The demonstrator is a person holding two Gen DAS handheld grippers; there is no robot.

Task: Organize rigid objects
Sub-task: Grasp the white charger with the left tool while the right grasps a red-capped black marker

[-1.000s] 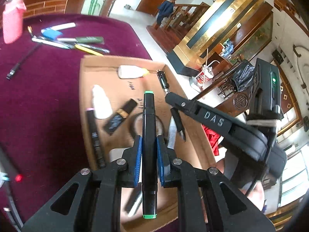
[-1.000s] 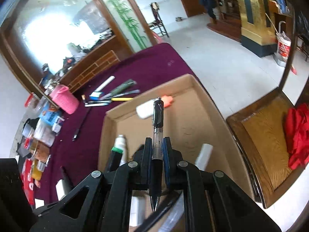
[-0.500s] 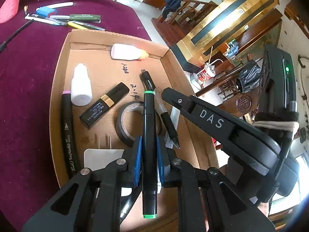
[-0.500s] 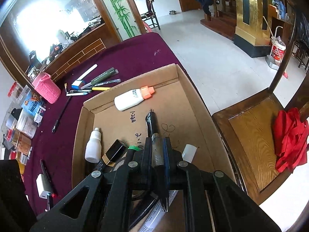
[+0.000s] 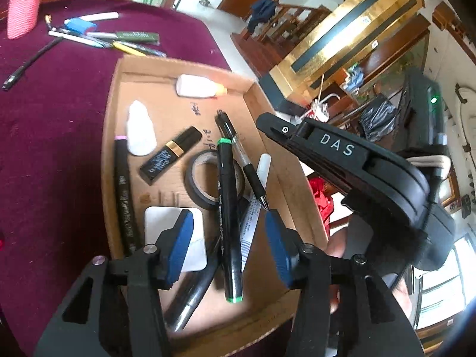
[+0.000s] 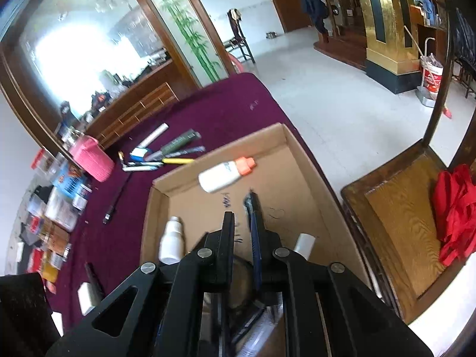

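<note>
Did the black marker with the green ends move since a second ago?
Yes. The black marker was pinched in the left claw above the cardboard box; now the claw is open and the marker lies in the box, across the tape roll.

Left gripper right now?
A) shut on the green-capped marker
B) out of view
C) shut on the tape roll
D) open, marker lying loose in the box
D: the left gripper has its blue pads spread wide, and the marker lies between them, touching neither, across the tape roll in the box.
</note>
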